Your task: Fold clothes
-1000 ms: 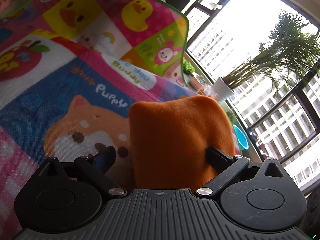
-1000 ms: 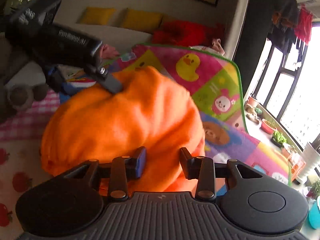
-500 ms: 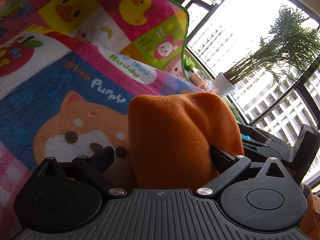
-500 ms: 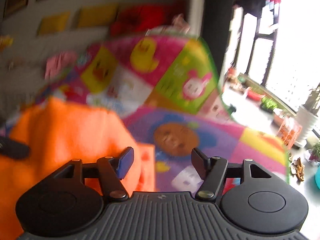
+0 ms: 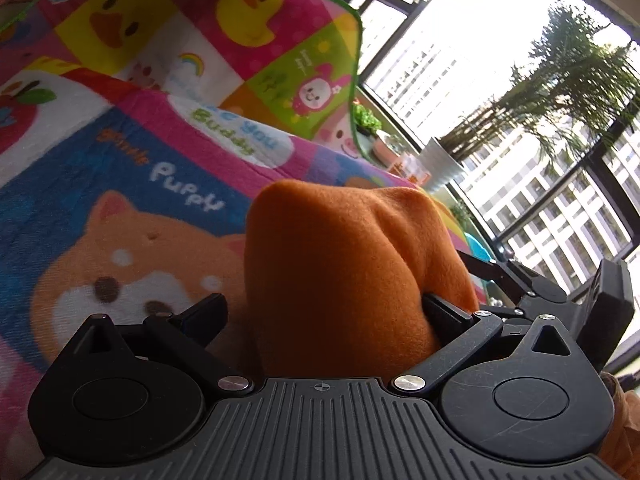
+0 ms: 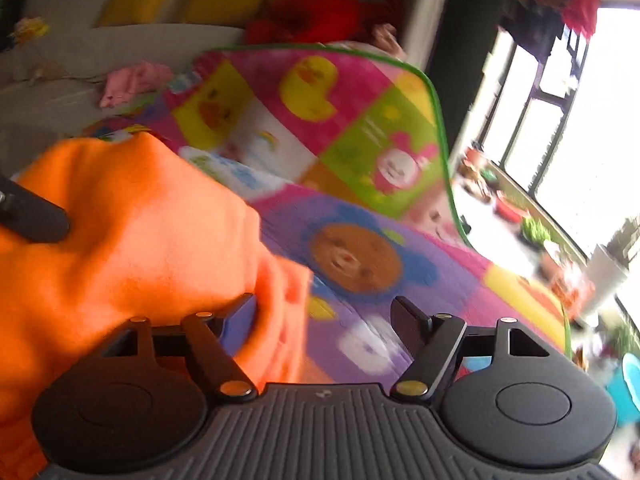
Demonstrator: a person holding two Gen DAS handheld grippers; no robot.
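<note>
An orange fleece garment (image 5: 340,260) rises in a thick hump between the wide-set jaws of my left gripper (image 5: 324,308). Its right finger is sunk into the fabric, and its left finger stands a little clear of it. In the right wrist view the garment (image 6: 120,240) lies at the left on the colourful play mat (image 6: 360,140), with one finger (image 6: 36,220) of the left gripper resting on it. My right gripper (image 6: 324,308) is opening. Only the garment's edge reaches its left finger, and the pads press on nothing. That gripper's black body (image 5: 560,292) also shows at the right of the left wrist view.
The cartoon-print mat (image 5: 120,160) covers the surface and ends in a green-bound edge toward tall windows. A white plant pot (image 5: 440,164) stands by the glass. A sofa with yellow cushions (image 6: 160,4), a pink cloth (image 6: 128,84) and a red cloth (image 6: 312,20) lie behind.
My right gripper has let go of the orange garment, opened, and swung right over the mat, entering the left wrist view. The left gripper has shifted slightly, with the orange hump still between its jaws.
</note>
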